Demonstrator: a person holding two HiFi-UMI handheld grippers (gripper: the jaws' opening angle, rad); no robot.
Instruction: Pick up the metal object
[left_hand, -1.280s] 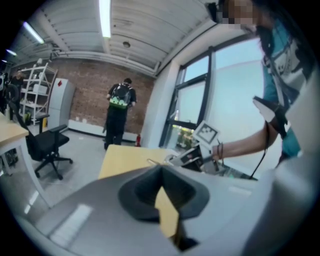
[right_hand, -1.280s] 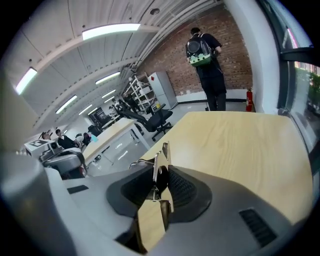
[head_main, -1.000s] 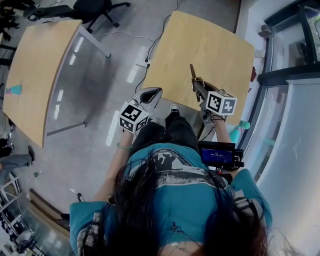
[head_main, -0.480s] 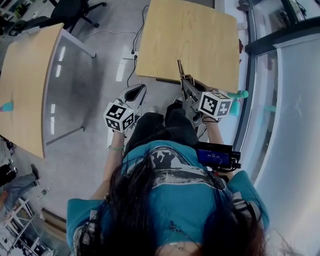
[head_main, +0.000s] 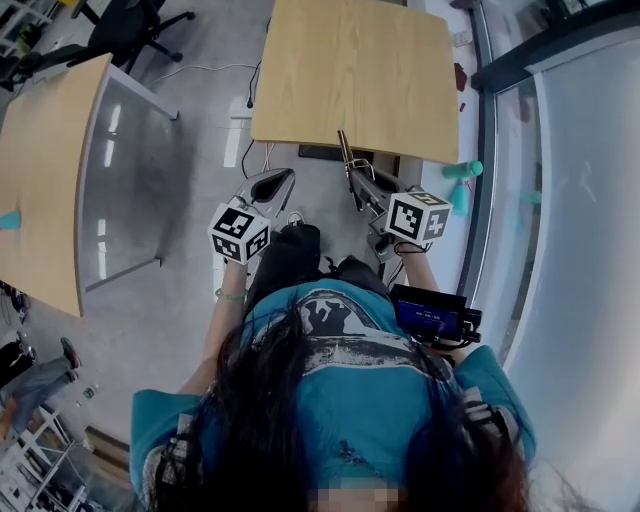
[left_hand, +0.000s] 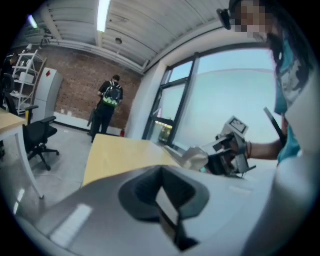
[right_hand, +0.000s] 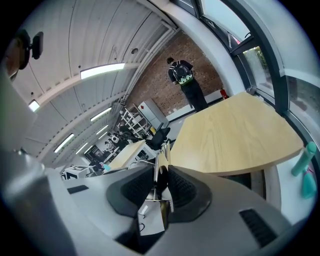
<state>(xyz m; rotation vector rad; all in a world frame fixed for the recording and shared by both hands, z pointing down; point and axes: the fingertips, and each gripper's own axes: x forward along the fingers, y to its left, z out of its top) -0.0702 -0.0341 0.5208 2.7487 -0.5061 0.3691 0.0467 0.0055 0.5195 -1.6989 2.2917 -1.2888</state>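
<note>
A person in a teal shirt (head_main: 340, 380) stands at the near edge of a wooden table (head_main: 360, 70), a gripper in each hand. The right gripper (head_main: 358, 178) has its jaws clamped on the metal object (head_main: 344, 148), a slim strip pointing toward the table, its tip overlapping the near edge as seen from the head view. The left gripper (head_main: 286, 177), just off the table's near left corner, carries nothing, its jaws drawn together. Beyond the table's far end stands a person with a backpack (right_hand: 183, 75).
</note>
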